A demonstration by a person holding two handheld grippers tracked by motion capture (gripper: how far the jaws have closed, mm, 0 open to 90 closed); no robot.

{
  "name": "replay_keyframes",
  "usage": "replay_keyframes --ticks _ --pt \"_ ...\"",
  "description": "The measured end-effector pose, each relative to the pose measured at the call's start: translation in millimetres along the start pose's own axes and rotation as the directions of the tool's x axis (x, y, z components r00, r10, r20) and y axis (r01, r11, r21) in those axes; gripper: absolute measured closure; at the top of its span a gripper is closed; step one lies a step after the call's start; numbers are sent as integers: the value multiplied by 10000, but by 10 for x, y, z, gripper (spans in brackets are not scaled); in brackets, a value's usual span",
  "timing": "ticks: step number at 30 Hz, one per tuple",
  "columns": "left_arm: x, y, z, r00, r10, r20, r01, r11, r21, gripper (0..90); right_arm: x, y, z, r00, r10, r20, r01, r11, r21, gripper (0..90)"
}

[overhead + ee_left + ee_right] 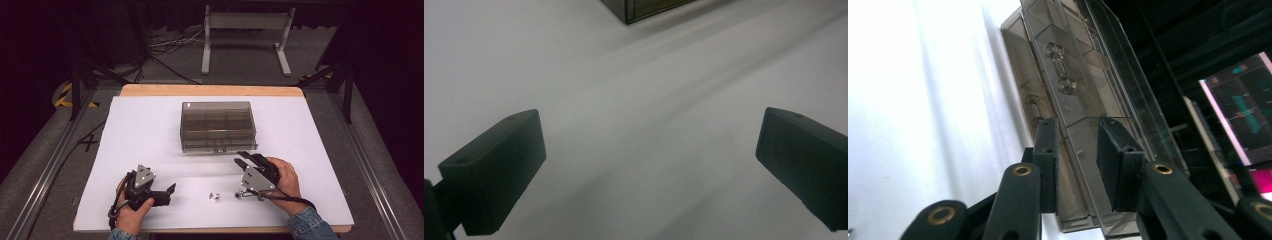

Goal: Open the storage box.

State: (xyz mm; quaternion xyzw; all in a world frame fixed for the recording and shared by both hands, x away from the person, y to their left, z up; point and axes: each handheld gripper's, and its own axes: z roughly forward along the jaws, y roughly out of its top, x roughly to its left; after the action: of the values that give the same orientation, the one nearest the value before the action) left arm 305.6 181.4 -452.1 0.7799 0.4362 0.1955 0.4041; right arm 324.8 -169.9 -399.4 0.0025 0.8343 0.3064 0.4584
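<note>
**Right gripper lined up on compartment box, nothing gripped yet**

Dark room, white sheet (pixel 150 130) over a wooden table, metal frame legs behind. The smoky clear compartment box (pixel 218 126) sits lid-down mid-sheet, just beyond the right gripper (pixel 245 159) tips. That gripper is rolled on its side; in its own view the fingers (pixel 1048 150) stand partly apart with the box front and latch seen in the gap, likely set up for the lid edge. Contact: cannot tell. Left gripper (pixel 170 192) parked low, fingers (pixel 499 170) wide apart over bare sheet, box corner far ahead. Two small metal parts (pixel 215 196) lie between the grippers, behind the right fingertips. Nothing blocks the box front.
</note>
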Motion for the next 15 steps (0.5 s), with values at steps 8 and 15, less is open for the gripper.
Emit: replay_keyframes --ticks 8,15 --pt "-2 0 -1 10000 13 -8 -13 10000 20 3 -97 -36 -54 9875 1296 -899 -1315 9912 -157 705" --pt "-4 -1 2 10000 13 16 -13 10000 20 3 -237 -15 -86 9511 2335 -2019 -2395 9709 -53 654"
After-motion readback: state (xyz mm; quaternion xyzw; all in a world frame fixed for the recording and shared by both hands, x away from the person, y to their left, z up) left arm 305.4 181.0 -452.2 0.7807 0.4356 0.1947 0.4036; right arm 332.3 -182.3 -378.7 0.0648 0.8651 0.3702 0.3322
